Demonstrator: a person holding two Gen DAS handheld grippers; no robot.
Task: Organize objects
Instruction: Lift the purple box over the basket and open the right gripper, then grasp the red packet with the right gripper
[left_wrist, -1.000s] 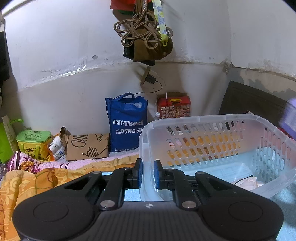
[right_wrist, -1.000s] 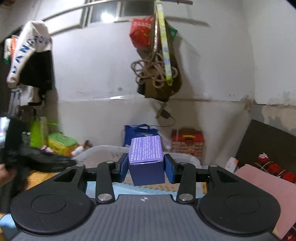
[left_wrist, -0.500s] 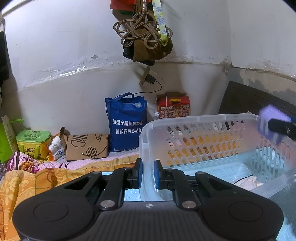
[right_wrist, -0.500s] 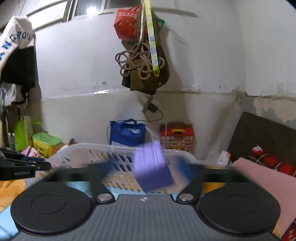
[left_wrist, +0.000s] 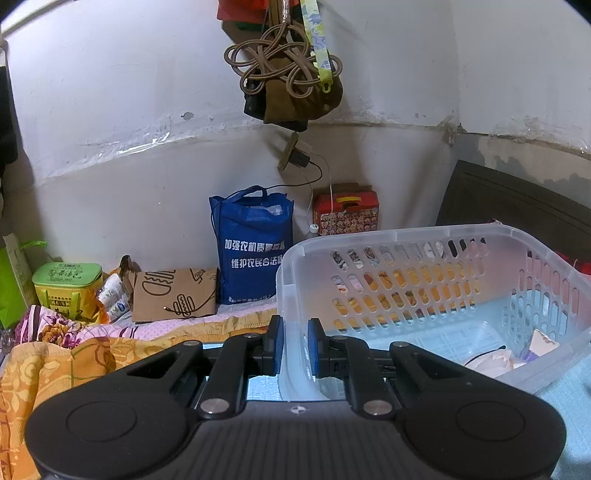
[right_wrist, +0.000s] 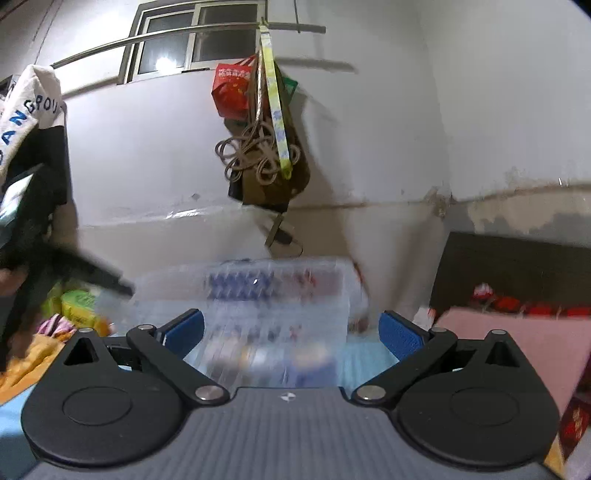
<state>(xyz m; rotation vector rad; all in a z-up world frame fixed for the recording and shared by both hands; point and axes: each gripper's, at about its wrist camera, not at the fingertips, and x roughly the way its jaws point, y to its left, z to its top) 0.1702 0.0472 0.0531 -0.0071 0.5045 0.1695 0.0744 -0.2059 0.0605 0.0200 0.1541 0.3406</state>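
Observation:
A translucent plastic basket (left_wrist: 424, 236) sits on the light blue cloth, and my left gripper (left_wrist: 295, 347) is shut on its near left rim. Crumpled paper and a thin black cable (left_wrist: 491, 356) lie on the basket floor. In the right wrist view the basket (right_wrist: 273, 295) is motion-blurred ahead of my right gripper (right_wrist: 291, 328), which is open wide and empty above it. A blurred bluish shape (right_wrist: 314, 365) low in the basket may be the purple box; I cannot tell.
A blue tote bag (left_wrist: 251, 243), a red box (left_wrist: 345, 214), a brown paper bag (left_wrist: 173, 295) and a green tin (left_wrist: 68, 286) line the wall. Orange floral bedding (left_wrist: 55, 362) lies left. A pink cushion (right_wrist: 517, 343) and dark headboard (right_wrist: 517, 266) are right.
My right gripper moved over the basket with the purple box, opened wide and no longer holds it. The left gripper and the basket have stayed still.

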